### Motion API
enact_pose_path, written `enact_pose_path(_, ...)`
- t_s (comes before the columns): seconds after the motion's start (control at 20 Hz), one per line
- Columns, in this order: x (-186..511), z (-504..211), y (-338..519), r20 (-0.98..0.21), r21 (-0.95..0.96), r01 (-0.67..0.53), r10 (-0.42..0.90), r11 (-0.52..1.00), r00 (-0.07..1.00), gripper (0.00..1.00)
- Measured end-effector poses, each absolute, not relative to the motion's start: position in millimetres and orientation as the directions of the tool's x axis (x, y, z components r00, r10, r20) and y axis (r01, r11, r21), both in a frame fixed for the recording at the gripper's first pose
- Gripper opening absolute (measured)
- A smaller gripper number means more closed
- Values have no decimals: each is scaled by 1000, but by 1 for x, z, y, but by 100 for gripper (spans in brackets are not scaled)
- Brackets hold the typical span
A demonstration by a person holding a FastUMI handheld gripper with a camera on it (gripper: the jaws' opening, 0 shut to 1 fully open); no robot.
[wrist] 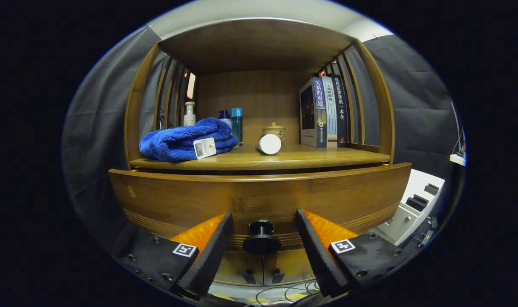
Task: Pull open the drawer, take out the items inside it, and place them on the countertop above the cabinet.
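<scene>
Lower centre of the frame: the claw (262, 238) is hovering spread, flanking the drawer (259, 194) knob (261, 238) without touching it.

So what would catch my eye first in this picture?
Probably the bright blue towel heaped on the countertop, beside a white bottle lying on its side. Then the black drawer knob sitting between the gripper's open jaws, untouched.
</scene>
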State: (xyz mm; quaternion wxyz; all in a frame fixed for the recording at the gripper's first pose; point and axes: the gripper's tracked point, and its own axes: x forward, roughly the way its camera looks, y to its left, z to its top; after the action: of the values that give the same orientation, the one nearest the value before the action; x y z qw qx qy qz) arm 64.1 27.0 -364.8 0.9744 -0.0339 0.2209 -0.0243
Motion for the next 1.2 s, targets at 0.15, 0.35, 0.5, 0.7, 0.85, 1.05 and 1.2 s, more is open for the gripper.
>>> enact_pose_path(0.15,80,-370,26,-433,-77,32,-62,996,899,98)
enact_pose_path(0.35,96,-374,27,-445,-74,36,-65,997,893,99)
enact_pose_path(0.5,101,-376,27,-446,-68,40,-67,997,893,99)
enact_pose_path(0.7,100,-377,27,-438,-94,32,-71,995,896,98)
enact_pose_path(0.85,99,-373,27,-465,-55,44,-64,998,883,99)
enact_pose_path(1.05,88,-334,29,-436,38,58,-35,998,899,99)
enact_pose_path(1.2,79,-286,30,-389,51,3,17,999,921,98)
